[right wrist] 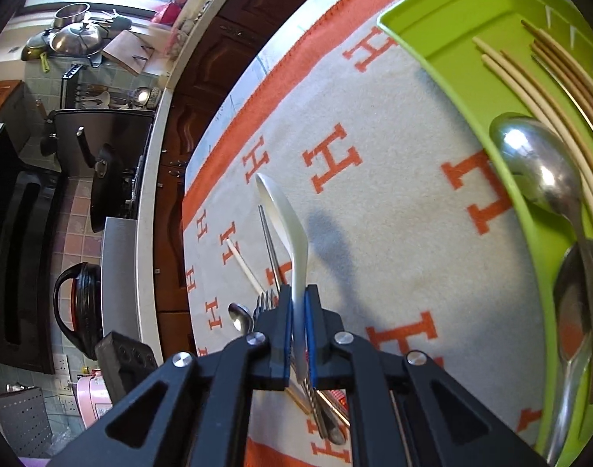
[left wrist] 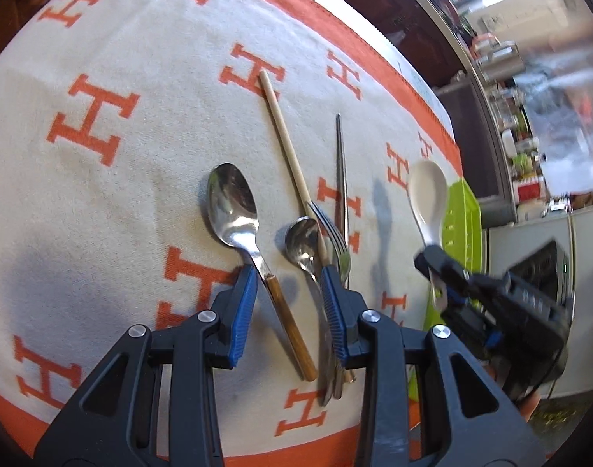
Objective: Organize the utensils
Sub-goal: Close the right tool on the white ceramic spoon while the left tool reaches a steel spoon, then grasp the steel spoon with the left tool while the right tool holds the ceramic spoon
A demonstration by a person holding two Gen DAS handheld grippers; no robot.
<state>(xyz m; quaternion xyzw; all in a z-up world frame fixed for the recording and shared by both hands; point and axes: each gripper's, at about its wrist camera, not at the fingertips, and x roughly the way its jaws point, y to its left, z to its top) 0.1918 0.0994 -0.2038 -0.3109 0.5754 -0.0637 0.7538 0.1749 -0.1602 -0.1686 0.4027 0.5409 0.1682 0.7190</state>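
Note:
On the white cloth with orange H letters lie a steel spoon with a wooden handle, a small spoon, a fork, a pale chopstick and a metal chopstick. My left gripper hovers open, its blue pads either side of the wooden handle without pressing it. Off to the right, my right gripper is shut on the handle of a white ceramic spoon, lifted above the cloth; both show in the left wrist view too, the right gripper and the white spoon.
A lime-green tray sits at the cloth's right side and holds several chopsticks and metal spoons. Beyond the table's far edge are dark cabinets, a stove with pans and a black kettle.

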